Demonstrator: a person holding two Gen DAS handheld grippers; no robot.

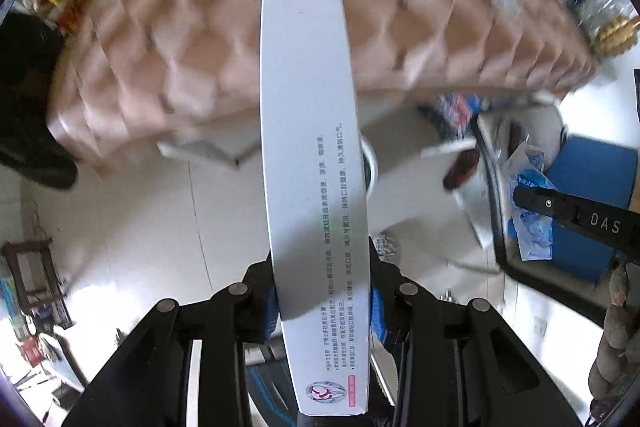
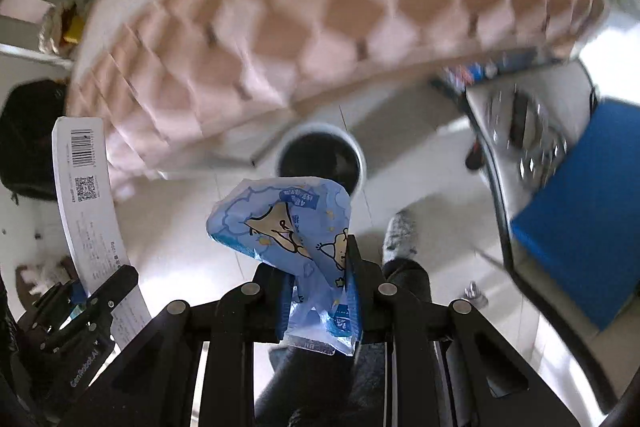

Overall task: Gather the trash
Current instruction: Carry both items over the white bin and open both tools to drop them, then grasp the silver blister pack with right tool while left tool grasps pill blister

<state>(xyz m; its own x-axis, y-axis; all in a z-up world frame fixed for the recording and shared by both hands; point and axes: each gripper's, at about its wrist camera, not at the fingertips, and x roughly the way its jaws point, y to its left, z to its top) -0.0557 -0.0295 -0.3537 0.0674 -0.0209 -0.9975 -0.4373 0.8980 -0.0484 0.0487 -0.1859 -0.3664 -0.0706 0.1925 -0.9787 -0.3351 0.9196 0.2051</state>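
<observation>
Left wrist view has the long white toothpaste box (image 1: pixel 316 163) clamped between the fingers of the left gripper (image 1: pixel 322 301), its length running straight out ahead of the tool, printed text along its near half and a round logo by the near end. Right wrist view shows the right gripper (image 2: pixel 320 291) closed on a crumpled blue snack wrapper (image 2: pixel 288 227) with cartoon figures, which bunches up just ahead of the fingertips. Ahead of that wrapper and below it stands a round white-rimmed trash bin (image 2: pixel 320 159) with a dark inside, on a pale tiled floor (image 2: pixel 172 235). Beyond the bin runs a blurred, tufted pink sofa (image 2: pixel 304 27). To the right of the tool sits a table edge (image 2: pixel 496 195) with a blue mat (image 2: pixel 588 211). A person's slippered foot (image 2: pixel 400 235) shows just right of the fingers.
</observation>
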